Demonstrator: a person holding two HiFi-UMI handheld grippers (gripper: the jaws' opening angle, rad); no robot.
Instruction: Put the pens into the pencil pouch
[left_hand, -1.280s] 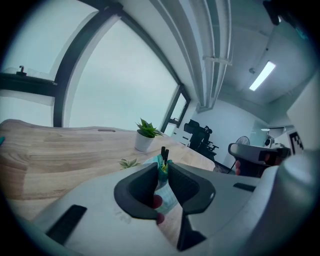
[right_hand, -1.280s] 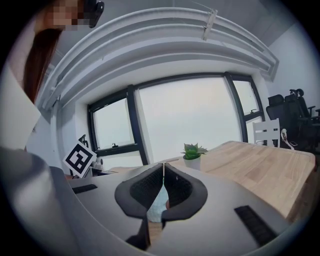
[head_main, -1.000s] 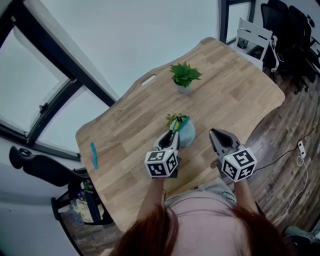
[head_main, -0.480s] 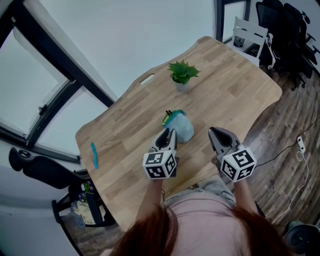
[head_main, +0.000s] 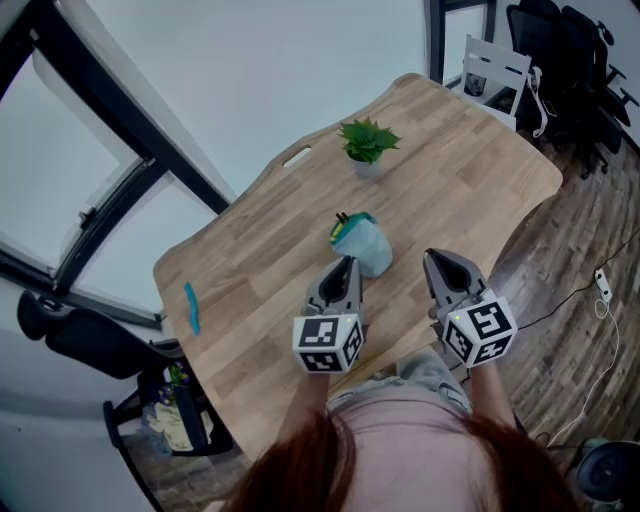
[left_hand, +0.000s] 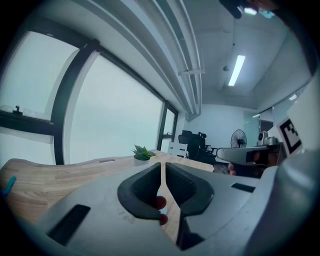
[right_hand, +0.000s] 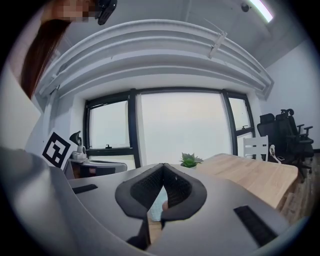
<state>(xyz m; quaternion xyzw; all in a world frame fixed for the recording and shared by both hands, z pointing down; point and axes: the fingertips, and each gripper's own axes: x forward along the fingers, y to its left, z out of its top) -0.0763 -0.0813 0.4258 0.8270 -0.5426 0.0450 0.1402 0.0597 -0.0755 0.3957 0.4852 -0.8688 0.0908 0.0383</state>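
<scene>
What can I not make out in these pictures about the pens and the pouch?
- Number of pens in the pouch: head view, too small.
- Pouch in the right gripper view: only a sliver shows past the right gripper's shut jaws.
- Blue thing near the table's edge: too small in the head view, cut by the left gripper view's edge.

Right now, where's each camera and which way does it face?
Head view: on the head, facing steeply down at table, pouch, plant; shows hair, forearms, left gripper, right gripper.
Left gripper view: on the left gripper, facing level across the table, windows at left; shows its jaws, just closing to an empty slit.
Right gripper view: on the right gripper, facing level toward the windows; shows its shut, empty jaws.
Shared: both gripper views catch the plant and the other gripper.
</scene>
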